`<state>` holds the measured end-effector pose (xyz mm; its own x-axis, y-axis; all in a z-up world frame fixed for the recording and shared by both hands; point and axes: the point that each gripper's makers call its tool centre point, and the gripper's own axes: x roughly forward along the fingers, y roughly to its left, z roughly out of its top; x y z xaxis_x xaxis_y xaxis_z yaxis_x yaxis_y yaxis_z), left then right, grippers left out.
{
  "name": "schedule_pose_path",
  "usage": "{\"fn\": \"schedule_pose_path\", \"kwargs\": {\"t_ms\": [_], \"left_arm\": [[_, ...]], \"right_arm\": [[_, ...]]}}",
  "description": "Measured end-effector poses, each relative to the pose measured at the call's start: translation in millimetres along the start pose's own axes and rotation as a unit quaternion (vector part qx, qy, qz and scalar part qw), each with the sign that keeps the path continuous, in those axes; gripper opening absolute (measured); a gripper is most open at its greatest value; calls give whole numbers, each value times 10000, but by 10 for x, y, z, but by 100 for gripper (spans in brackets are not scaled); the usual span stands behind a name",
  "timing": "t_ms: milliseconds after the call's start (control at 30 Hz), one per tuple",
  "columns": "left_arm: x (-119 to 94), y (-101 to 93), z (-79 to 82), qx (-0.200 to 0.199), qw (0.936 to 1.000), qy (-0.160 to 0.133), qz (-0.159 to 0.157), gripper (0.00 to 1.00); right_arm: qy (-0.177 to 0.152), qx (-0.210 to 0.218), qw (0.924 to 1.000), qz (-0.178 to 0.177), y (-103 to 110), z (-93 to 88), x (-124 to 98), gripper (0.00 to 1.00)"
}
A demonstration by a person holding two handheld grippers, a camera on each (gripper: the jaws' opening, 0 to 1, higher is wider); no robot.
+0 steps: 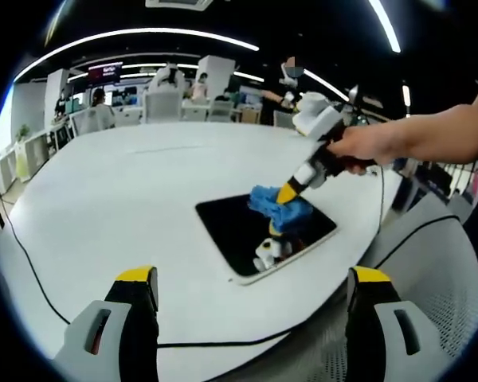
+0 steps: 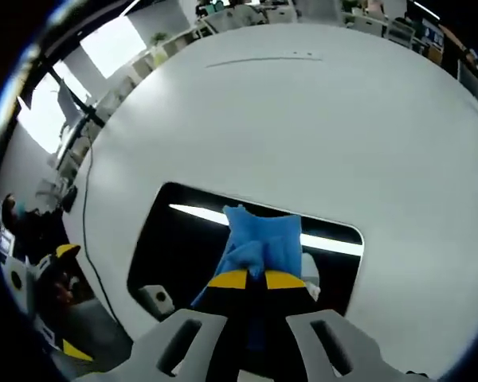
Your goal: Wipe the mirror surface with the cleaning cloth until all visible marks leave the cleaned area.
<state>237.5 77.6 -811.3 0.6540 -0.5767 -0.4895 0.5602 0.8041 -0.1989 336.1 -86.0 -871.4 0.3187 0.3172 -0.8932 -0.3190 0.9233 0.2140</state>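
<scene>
A dark rectangular mirror [image 1: 235,231] lies flat on the white table [image 1: 127,183], near its front edge. A crumpled blue cloth [image 1: 277,208] rests on the mirror's far right part. My right gripper [image 1: 289,192], held by a person's hand [image 1: 366,146], reaches in from the right with its yellow tips pressed onto the cloth. In the right gripper view the jaws stand close together, and the right gripper [image 2: 251,279] is shut on the blue cloth [image 2: 261,239] over the mirror [image 2: 175,247]. My left gripper [image 1: 252,290] hovers open before the table edge, holding nothing.
A black cable [image 1: 28,267] runs along the table's left side and front edge. A grey mesh chair [image 1: 446,278] stands at the lower right. Desks, chairs and people are far behind the table. The mirror reflects a ceiling light strip [image 2: 199,212].
</scene>
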Motion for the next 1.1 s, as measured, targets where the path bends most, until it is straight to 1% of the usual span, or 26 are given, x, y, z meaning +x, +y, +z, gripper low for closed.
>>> {"fn": "schedule_pose_path", "kwargs": {"t_ms": [133,367,733,867,1033,1100], "left_arm": [[-1,5,10,-22,10000,-33,20,99],[-4,20,17,-54,9999,-57,68,99],[-9,27,13,-78,9999,-56,86,99],[-9,17,12,-68,9999,-44,68,99],[-7,13,10,-57,10000,-33,44,99],[-6,13,10,-60,10000,-37,39,99]], "right_arm": [[-45,7,10000,37,66,-157,-62,0],[-80,-9,9999,68,156,-361,-131,0],[-77,67,9998,194,229,-601,-231,0],[-62,125,9996,233,238,-635,-244,0],[55,84,9995,309,269,-679,-256,0],[27,62,9995,310,267,-678,-252,0]]}}
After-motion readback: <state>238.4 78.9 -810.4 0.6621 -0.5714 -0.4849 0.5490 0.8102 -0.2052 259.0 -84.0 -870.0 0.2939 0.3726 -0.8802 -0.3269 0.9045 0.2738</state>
